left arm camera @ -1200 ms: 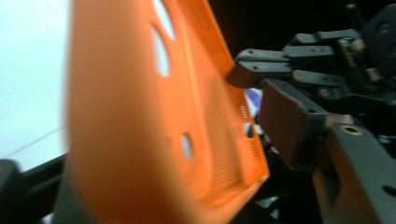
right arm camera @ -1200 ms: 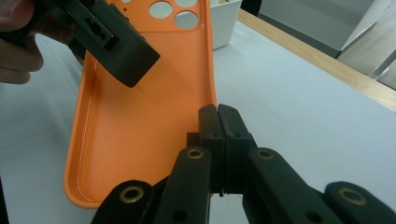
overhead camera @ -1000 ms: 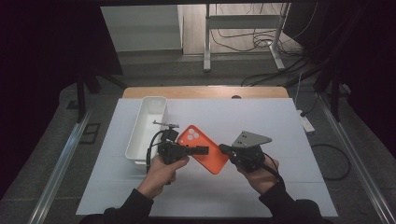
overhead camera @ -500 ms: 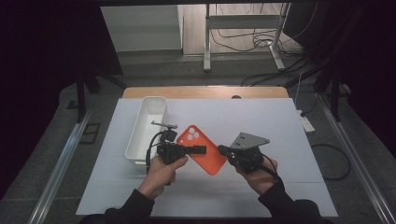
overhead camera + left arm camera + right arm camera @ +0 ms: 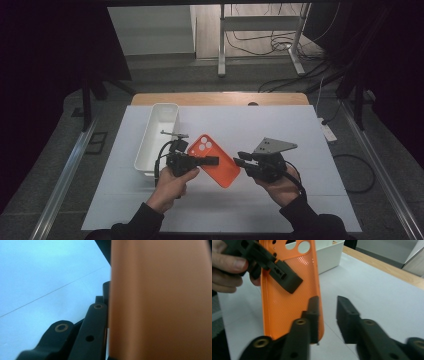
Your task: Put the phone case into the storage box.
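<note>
Table: a white sheet-covered tabletop (image 5: 300,150) with a wooden far edge, seen from above; a person's forearms come in from the near side.
Tray: a long white plastic bin (image 5: 156,137) lies at the left, its open top up and its short end towards the person, near the left hand, likely the place where things are put or taken from.
Phone case: a bright orange soft plastic phone case (image 5: 216,159) with round camera holes is held up off the table between the two hands, hollow side towards the right gripper.
Left gripper: the black two-jaw left gripper (image 5: 200,161) is clamped on the case's side edge, bearing its weight.
Right gripper: the black right gripper (image 5: 327,312) has just been opening; its jaws stand apart just beside the case's lower end, nothing between them, so the handover appears done.
</note>
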`<state>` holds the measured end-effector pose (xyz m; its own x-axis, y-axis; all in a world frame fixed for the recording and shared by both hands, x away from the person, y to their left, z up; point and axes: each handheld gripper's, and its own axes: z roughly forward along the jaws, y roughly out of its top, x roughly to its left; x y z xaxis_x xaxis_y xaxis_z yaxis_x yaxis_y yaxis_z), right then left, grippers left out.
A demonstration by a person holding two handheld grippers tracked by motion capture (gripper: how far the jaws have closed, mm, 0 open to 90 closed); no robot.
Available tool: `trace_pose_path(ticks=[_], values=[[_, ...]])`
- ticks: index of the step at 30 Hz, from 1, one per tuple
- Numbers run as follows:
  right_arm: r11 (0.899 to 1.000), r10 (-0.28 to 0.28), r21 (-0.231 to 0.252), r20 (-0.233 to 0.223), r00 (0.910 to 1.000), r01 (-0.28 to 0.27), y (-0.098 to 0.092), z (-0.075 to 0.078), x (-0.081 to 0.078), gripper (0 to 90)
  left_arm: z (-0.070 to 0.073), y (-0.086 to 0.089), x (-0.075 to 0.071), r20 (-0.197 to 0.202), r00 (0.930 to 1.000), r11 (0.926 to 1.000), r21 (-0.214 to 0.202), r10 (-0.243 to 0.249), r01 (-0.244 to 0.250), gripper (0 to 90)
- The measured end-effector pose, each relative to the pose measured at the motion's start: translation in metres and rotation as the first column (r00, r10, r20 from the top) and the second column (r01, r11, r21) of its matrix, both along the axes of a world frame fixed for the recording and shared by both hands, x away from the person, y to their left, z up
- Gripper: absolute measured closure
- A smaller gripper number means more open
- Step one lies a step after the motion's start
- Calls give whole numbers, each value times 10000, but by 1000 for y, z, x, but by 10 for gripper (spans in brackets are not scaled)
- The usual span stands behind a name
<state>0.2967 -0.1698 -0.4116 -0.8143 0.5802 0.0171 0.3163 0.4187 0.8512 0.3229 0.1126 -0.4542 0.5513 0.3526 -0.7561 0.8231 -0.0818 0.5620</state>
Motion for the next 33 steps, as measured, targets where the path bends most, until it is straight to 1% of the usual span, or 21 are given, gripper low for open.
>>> trace_pose_path(ticks=[2,3,4,7,9,10,11,12,13,14,15,16,17,18,19,20,21,25,26,30,33], values=[[9999,-90,43,-299,9995,91,-3,1,2,582,0,2,0,128,9999,9999,157,-64,62,870],[9999,-110,46,-360,9993,112,-4,1,2,547,0,2,0,172,9998,9998,190,-117,113,869],[9999,-110,46,-360,9993,112,-4,1,2,547,0,2,0,172,9998,9998,190,-117,113,869],[9999,-35,119,-727,9974,44,-8,1,3,424,1,4,0,329,9991,9992,324,-256,246,869],[9994,52,331,-1005,9949,-19,-9,0,4,349,1,4,-1,454,9983,9984,447,-370,350,868],[9989,184,455,-1210,9925,-130,-10,0,5,308,1,4,-1,470,9980,9981,456,-427,405,868],[9985,250,524,-1400,9898,-178,-11,-1,6,228,1,5,-1,503,9976,9979,469,-466,443,867],[9981,284,576,-1438,9892,-203,-11,-1,5,187,2,5,-1,517,9976,9979,478,-459,435,867],[9981,284,576,-1438,9892,-203,-11,-1,5,187,2,6,-1,536,9973,9976,492,-506,480,867],[9978,286,632,-1460,9889,-195,-12,-2,4,132,2,7,-1,573,9967,9969,567,-577,544,866],[9978,234,656,-1485,9886,-138,-12,-2,4,87,2,7,-1,630,9964,9970,557,-575,541,866],[9985,153,543,-1516,9883,-71,-13,-3,2,39,3,8,-2,640,9961,9968,555,-609,574,866],[9989,147,471,-1583,9873,-74,-14,-4,2,16,3,8,-2,682,9955,9964,584,-654,615,865],[9989,147,471,-1583,9873,-74,-14,-4,2,16,3,9,-2,740,9947,9957,647,-710,662,865],[9989,235,443,-1698,9852,-162,-14,-5,2,0,4,10,-2,809,9933,9941,767,-824,762,865],[9981,407,538,-1865,9816,-311,-16,-6,1,0,4,9,-2,839,9928,9936,811,-853,785,865],[9975,464,616,-1937,9800,-351,-17,-7,0,0,4,9,-2,882,9920,9925,903,-901,821,865],[9972,556,605,-2054,9771,-440,-22,-10,-2,0,5,9,-2,1091,9874,9881,1153,-1145,1019,864],[9971,599,580,-2051,9769,-489,-23,-11,-2,0,5,8,-3,1103,9872,9885,1105,-1150,1028,864],[9971,724,407,-2184,9732,-650,-25,-15,-1,0,6,6,-4,1248,9824,9850,1191,-1393,1246,864],[9959,884,363,-2187,9718,-824,-24,-16,-1,0,7,5,-4,1408,9772,9822,1229,-1586,1417,863]])
